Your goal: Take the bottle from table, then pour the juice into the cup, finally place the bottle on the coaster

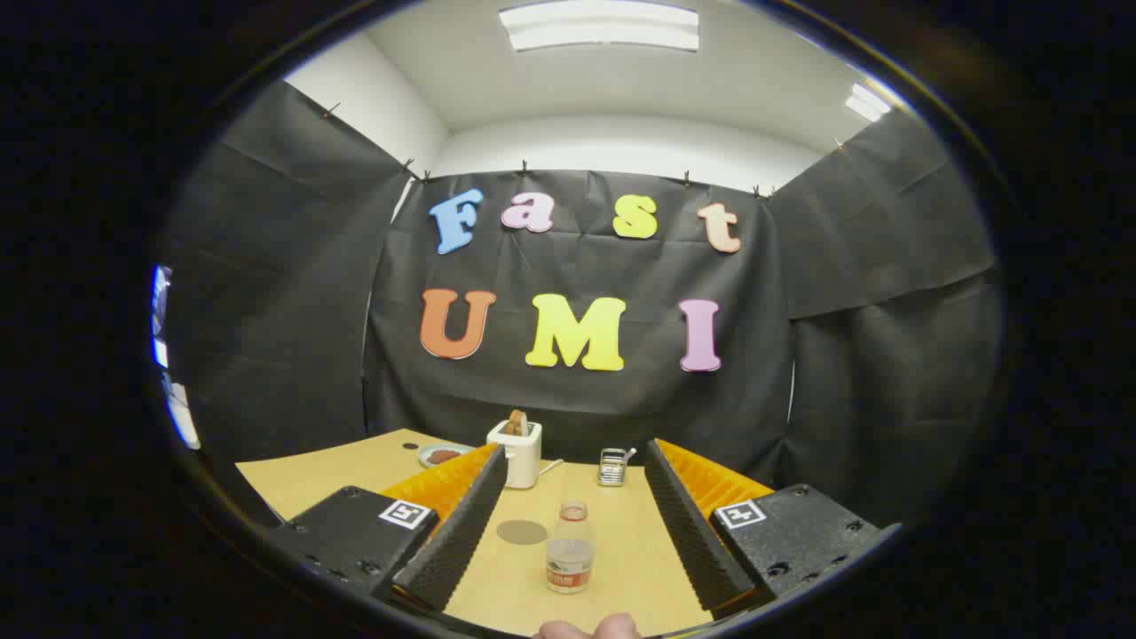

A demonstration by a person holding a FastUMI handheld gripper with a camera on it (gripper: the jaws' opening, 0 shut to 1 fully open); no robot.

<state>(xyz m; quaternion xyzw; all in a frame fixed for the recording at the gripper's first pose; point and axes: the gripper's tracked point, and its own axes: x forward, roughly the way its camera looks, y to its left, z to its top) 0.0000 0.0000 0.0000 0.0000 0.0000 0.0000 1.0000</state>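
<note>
A small clear bottle point(570, 550) with a little pale juice and a reddish neck stands upright on the wooden table point(621, 568), between my two fingers but touching neither. My gripper point(574, 457) is open, its fingers spread wide on either side. A round grey coaster point(522, 532) lies flat on the table just left of the bottle. Beyond the fingers, a ribbed glass cup point(611, 467) with something sticking out of it stands near the table's far edge.
A white toaster point(517, 453) with a slice of bread in it stands at the far side, a cord trailing right. A small plate point(441, 455) with something brown lies left of it. Fingertips of a person's hand point(587, 629) show at the near edge.
</note>
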